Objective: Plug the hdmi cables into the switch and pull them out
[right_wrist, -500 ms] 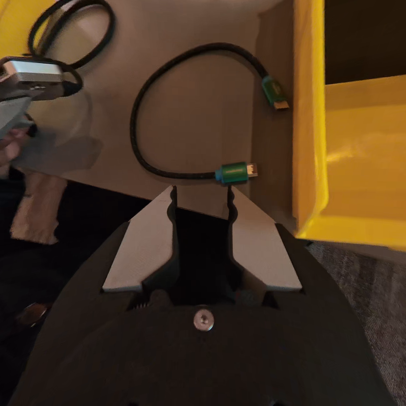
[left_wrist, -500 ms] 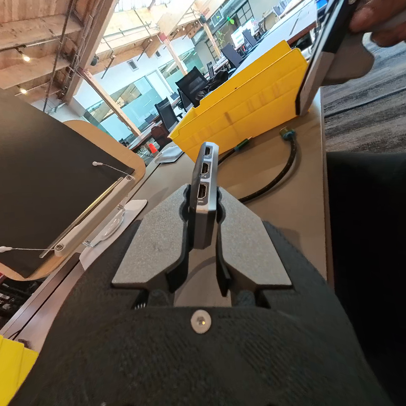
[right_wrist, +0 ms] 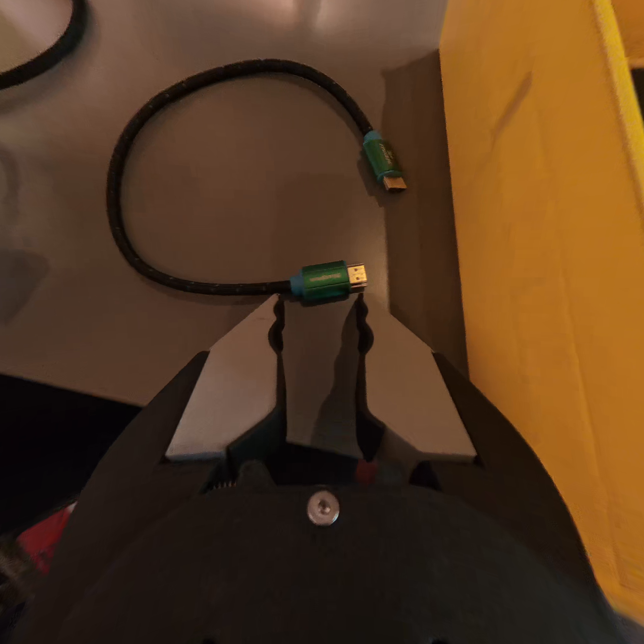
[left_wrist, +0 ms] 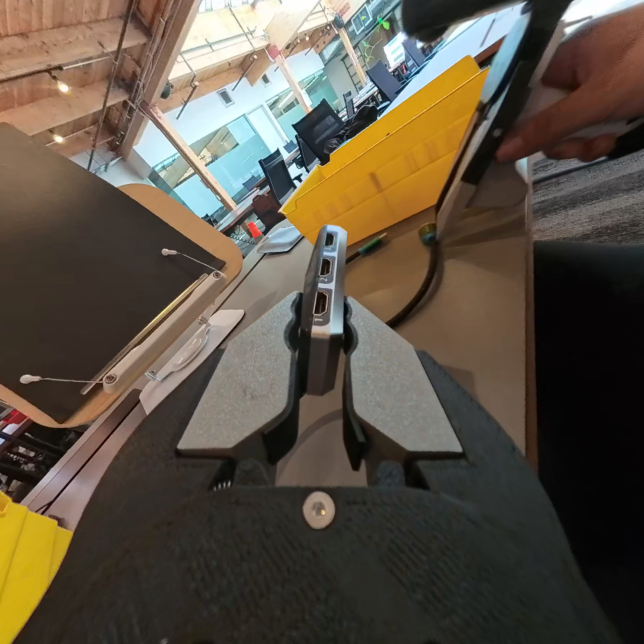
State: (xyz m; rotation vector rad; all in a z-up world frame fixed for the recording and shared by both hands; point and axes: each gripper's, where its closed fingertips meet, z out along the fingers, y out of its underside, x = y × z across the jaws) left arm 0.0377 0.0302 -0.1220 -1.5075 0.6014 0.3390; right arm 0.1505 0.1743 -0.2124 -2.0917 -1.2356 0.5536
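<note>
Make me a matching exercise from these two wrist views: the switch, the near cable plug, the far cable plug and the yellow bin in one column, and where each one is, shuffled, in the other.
Things:
1. switch
2. near plug
3. far plug
4. yellow bin

Places:
A. lying on the table just ahead of the open right gripper
B. standing along the table's right side
C. clamped on edge in the left gripper
D. lying close beside the bin wall, tip toward the camera

Pairs: 1-C, 2-A, 3-D, 4-B

Your left gripper (left_wrist: 322,315) and right gripper (right_wrist: 319,299) each have a textured black body, one silver hex screw at the centre, and grey wedge fingers (left_wrist: 244,376) with black scalloped pads.
</note>
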